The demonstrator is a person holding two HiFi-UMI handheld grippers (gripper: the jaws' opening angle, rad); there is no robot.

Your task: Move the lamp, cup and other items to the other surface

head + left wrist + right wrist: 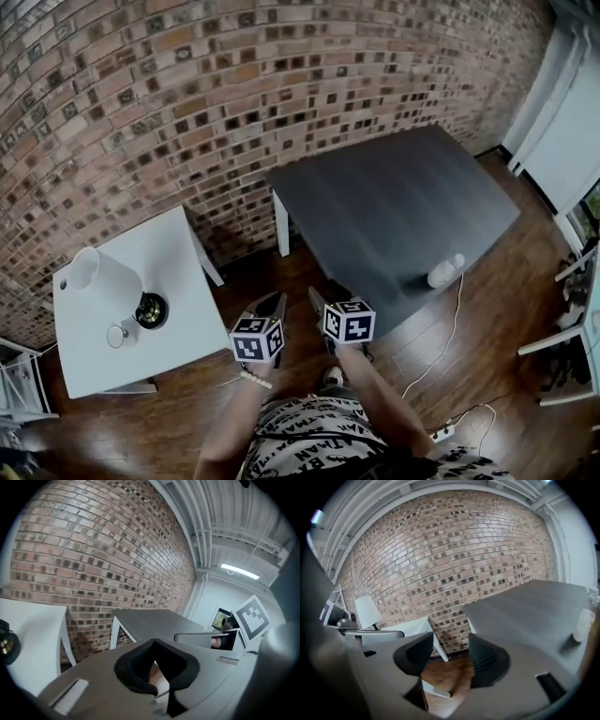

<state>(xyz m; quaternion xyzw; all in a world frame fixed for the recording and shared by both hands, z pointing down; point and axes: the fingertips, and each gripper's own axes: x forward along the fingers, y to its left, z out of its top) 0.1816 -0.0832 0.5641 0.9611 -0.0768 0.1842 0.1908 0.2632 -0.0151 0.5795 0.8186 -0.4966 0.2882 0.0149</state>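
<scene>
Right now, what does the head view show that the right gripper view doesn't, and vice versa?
Only the head view: the cup on the white table, and the power strip. Only the right gripper view: ceiling beams, and that the right gripper is open and empty. Both: the lamp, the dark table with a white container, the brick wall.

No legible words, numbers or brand names found. Garment [309, 439] on the person carries a repeating black letter print, too distorted to read. Left marker cube [257, 339] and right marker cube [349, 322] bear black-and-white square code patterns only, with no letters or digits.
</scene>
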